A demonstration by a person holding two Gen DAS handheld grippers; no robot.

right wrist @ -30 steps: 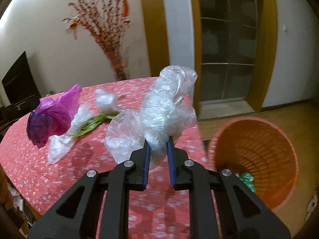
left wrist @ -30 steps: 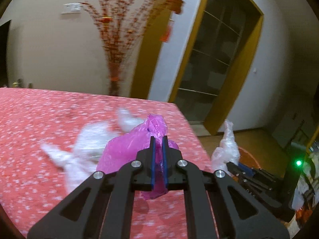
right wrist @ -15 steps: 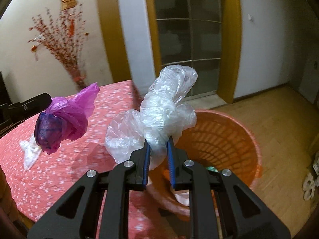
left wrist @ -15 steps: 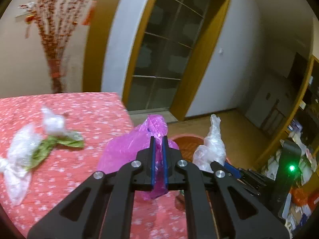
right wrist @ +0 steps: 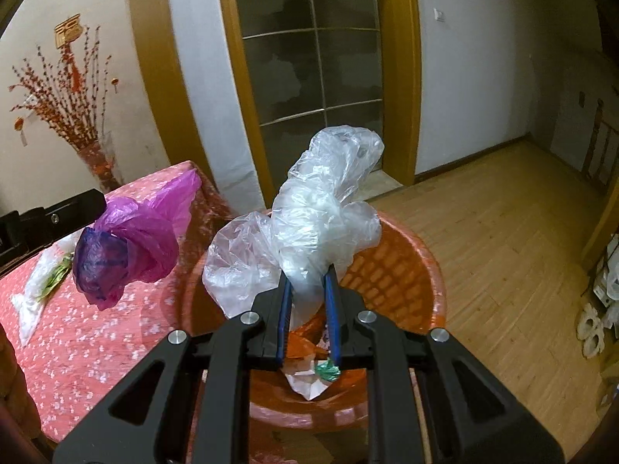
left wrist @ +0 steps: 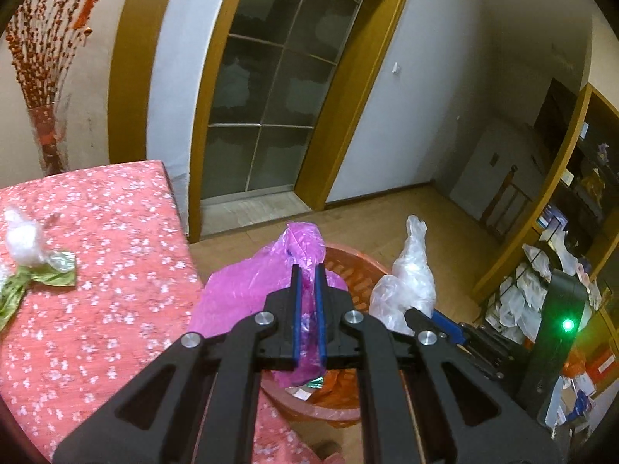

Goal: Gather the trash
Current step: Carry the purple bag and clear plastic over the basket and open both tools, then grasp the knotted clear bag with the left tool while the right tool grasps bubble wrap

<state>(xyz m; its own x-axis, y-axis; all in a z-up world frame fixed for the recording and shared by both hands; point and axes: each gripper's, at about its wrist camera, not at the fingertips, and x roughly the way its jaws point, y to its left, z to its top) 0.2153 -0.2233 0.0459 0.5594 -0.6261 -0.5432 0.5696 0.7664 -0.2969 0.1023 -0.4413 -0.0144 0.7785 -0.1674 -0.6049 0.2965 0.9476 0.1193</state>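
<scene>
At the far left of the left wrist view, the desk with its red, white-flowered cloth (left wrist: 96, 270) carries a crumpled white wad with green leafy scraps (left wrist: 27, 247) near the left edge of the frame. A vase of red-berried twigs (left wrist: 42, 77) stands against the wall in the upper left.

In the middle of that frame the left tongs (left wrist: 306, 309) are pressed nearly together, pinching a crumpled magenta plastic bag (left wrist: 247, 290) that bulges out to the left of the blue pads and rises above them. Behind and below the bag sits a round orange plastic waste basket (left wrist: 359, 270) on the wooden floor, just beside the desk's corner, with scraps of rubbish lying inside it.

To the right of centre, the right tongs (left wrist: 416, 311) come in from the lower right, pinching a crinkled clear plastic bag (left wrist: 410, 278) over the basket's far rim.

In the right wrist view the magenta bag hangs at the left, over the desk's edge; the clear bag fills the centre, gripped between the blue pads, directly above the basket's open mouth.
</scene>
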